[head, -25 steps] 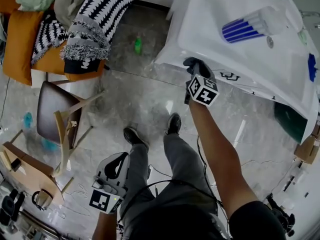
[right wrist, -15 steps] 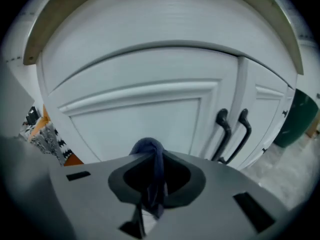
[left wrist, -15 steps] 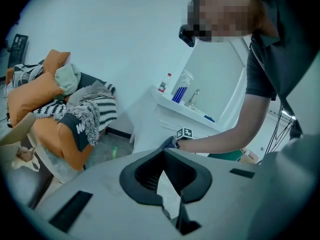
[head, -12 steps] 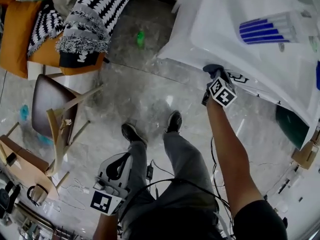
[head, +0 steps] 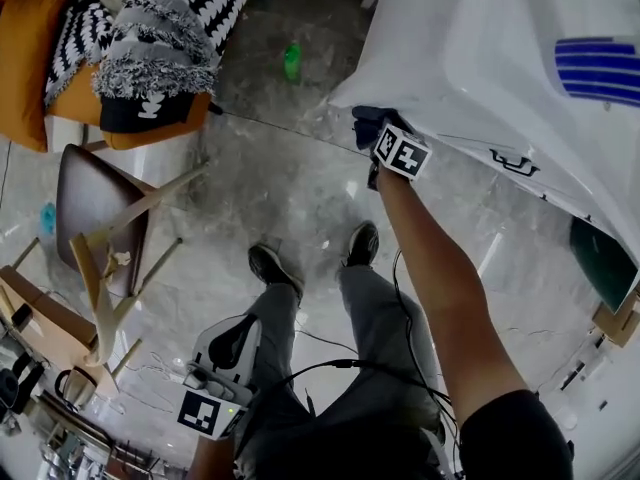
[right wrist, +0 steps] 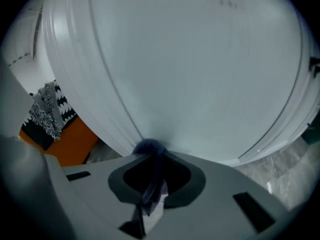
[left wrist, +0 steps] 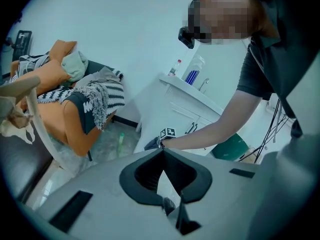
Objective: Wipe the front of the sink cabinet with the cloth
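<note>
The white sink cabinet [head: 470, 58] fills the upper right of the head view, and its front panel [right wrist: 200, 59] fills the right gripper view. My right gripper [head: 372, 133] is shut on a dark blue cloth [head: 366, 120], low on the cabinet front near its left corner. Close up, the cloth [right wrist: 149, 148] bunches at the right gripper's [right wrist: 150, 153] tips and presses against the panel. My left gripper [head: 238, 326] hangs low beside my legs, shut and empty. The left gripper view shows that gripper [left wrist: 162, 152], the cabinet [left wrist: 170, 109] and the cloth [left wrist: 151, 144].
A wooden chair [head: 100, 228] stands at the left, with orange cushions and a black-and-white blanket [head: 170, 38] behind it. A green bottle [head: 291, 61] lies on the marble floor near the cabinet's corner. A green bin [head: 600, 268] sits at the right. Cables trail by my shoes [head: 270, 268].
My right gripper swept the cloth right along the cabinet front toward the handles, then back left to the corner. The left gripper stayed low and still.
</note>
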The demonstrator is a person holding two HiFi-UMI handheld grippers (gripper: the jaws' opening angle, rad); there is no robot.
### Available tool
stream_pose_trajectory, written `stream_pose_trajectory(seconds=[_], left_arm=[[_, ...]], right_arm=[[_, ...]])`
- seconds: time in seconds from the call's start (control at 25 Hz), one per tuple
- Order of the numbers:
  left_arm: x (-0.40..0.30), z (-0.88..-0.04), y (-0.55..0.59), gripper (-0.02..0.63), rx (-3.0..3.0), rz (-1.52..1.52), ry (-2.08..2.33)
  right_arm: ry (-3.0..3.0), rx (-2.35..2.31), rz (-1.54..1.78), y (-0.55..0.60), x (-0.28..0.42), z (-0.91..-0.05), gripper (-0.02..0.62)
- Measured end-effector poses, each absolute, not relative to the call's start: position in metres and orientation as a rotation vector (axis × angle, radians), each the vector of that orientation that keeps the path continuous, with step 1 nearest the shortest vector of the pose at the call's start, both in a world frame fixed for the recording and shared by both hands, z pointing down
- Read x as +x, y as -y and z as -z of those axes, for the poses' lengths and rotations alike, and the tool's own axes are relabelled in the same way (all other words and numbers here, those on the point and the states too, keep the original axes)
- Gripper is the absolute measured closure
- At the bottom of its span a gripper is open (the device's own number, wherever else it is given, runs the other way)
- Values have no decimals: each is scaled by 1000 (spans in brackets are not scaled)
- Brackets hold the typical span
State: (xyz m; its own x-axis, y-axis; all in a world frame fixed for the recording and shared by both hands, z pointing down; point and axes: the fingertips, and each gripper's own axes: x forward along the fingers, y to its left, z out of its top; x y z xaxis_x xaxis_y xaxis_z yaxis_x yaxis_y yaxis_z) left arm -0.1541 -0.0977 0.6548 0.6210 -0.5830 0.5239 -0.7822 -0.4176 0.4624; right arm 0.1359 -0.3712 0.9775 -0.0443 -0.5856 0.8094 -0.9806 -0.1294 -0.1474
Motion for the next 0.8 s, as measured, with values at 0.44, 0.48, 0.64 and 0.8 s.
stream_pose_trajectory(seconds=[0.44, 0.48, 0.64, 0.8], left_arm=[[-140, -624, 118, 601, 2190, -318, 1023], [-138, -615, 123, 601, 2203, -308, 1022], [-134, -585, 133, 601, 2222, -296, 1026], [-131, -564, 132, 601, 2215, -294, 1022]], right_arm=[[1377, 1996, -1147, 326, 292, -921, 560], [1405, 1996, -1153, 328, 290, -901, 560], [1556, 2068, -1157, 337, 266, -817, 560], [1802, 1972, -1121, 357, 198, -766, 560]])
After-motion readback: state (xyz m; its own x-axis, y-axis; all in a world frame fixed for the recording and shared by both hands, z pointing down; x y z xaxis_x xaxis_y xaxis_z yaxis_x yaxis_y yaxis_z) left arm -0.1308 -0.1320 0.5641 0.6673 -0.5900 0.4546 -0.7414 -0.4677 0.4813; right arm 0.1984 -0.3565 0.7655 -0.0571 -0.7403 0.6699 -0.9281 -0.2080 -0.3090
